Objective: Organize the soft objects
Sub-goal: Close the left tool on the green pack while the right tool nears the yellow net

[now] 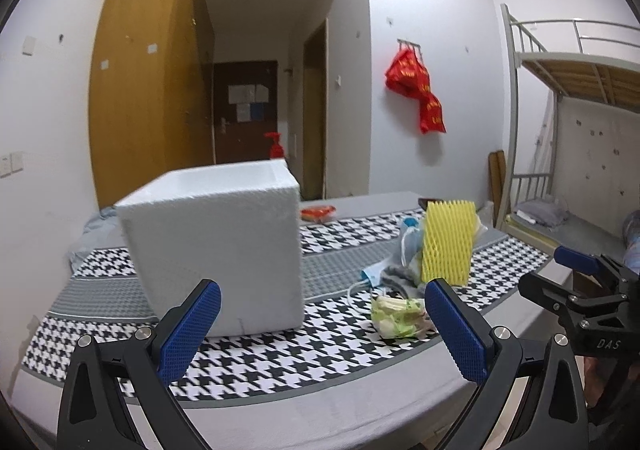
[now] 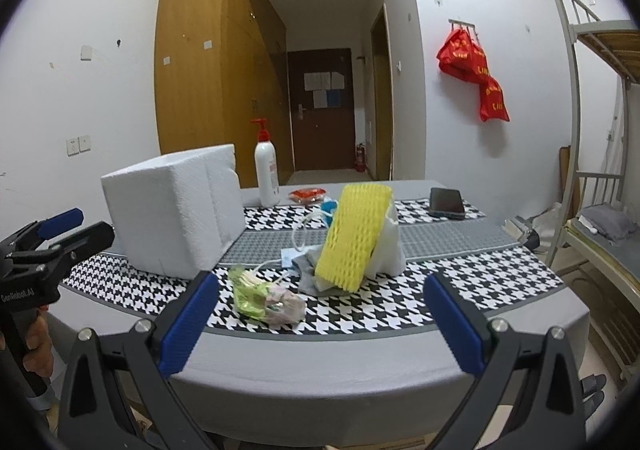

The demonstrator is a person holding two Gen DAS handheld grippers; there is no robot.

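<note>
Left gripper [image 1: 322, 324] and right gripper [image 2: 320, 320]: both spread wide, empty, at the table's [image 2: 360, 354] near edge. Soft pile, centre: yellow foam net [image 2: 352, 238] tilted upright, green crumpled bag [image 2: 260, 300] nearer. White foam box [image 2: 172, 214] left.

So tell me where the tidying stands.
Nothing looks done: the yellow foam net, green crumpled bag, and grey cloth lie on the table beside the white foam box. Both left tongs and right tongs are open, empty. All sorting remains.
</note>
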